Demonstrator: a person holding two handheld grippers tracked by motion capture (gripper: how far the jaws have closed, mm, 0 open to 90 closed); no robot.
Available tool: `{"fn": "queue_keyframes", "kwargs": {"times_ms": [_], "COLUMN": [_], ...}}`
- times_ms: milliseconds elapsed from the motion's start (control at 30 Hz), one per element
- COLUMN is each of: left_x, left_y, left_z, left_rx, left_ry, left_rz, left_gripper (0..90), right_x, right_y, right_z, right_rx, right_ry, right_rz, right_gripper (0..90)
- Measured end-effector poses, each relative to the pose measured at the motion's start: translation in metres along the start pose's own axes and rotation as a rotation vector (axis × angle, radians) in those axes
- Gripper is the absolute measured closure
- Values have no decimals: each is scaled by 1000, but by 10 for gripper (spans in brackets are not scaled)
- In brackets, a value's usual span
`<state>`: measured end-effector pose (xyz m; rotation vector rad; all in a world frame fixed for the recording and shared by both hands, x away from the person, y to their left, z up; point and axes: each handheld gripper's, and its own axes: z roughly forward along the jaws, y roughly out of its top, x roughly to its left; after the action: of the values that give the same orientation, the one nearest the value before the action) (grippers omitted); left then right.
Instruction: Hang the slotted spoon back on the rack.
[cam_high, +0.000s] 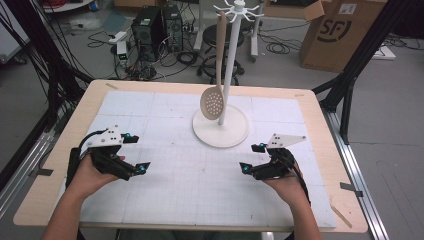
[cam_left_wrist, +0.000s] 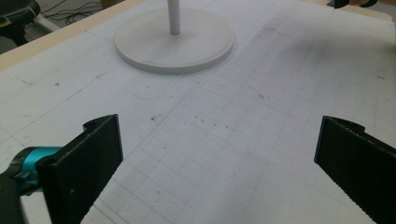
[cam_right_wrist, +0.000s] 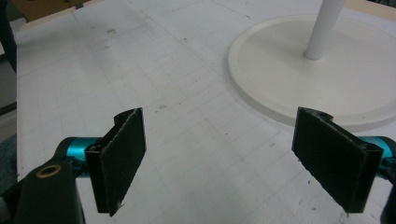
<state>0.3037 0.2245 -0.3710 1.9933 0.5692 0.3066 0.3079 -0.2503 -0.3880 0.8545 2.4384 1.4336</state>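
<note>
High view: two tongs (cam_high: 134, 153) (cam_high: 253, 158), one slotted spoon (cam_high: 212, 101).

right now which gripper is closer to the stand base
The right gripper. It sits just off the edge of the stand base, while the left gripper is farther away across the mat. Both are open and empty.

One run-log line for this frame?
left gripper: open, empty | right gripper: open, empty | slotted spoon: hanging on white stand | mat: bare between grippers
</note>
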Motion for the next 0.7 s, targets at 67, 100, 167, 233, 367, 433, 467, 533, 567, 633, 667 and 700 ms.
{"fn": "queue_keyframes", "kwargs": {"times_ms": [67,100,167,233,367,433,467,533,567,633,667,700], "left_x": [0,0,0,0,-1,-1,0,-1,-1,0,0,0], "left_y": [0,0,-1,-1,-1,-1,-1,-1,-1,-1,-2,-2], "left_z": [0,0,-1,-2,-2,-2,-2,-1,-1,-1,-1,-1], "left_rx": [-2,-1,-4,-11,-13,-11,-11,-11,-9,-7,-6,-6], "left_ry": [-6,-5,-5,-9,-7,-5,-4,3,1,2,3,3], "left_rz": [-3,2,1,0,-1,0,0,-2,-4,-1,-1,-2], "left_gripper": [17,17,17,17,17,17,17,17,17,17,17,17], "right_x": [-1,-1,-2,-1,1,0,0,0,0,0,0,-1], "right_y": [-1,0,0,0,0,0,0,0,0,-1,-1,-1], "right_z": [-1,-1,0,1,2,2,2,2,2,2,2,2], "right_rx": [0,-2,-3,9,15,14,16,15,15,20,17,17], "right_ry": [-5,-4,-5,-5,-5,-8,-8,-8,-8,-6,-7,-7], "right_rz": [-1,3,-1,-1,-5,-9,-9,-9,-1,1,-1,-1], "right_gripper": [166,166,166,166,166,166,166,167,166,167,166,166]}}
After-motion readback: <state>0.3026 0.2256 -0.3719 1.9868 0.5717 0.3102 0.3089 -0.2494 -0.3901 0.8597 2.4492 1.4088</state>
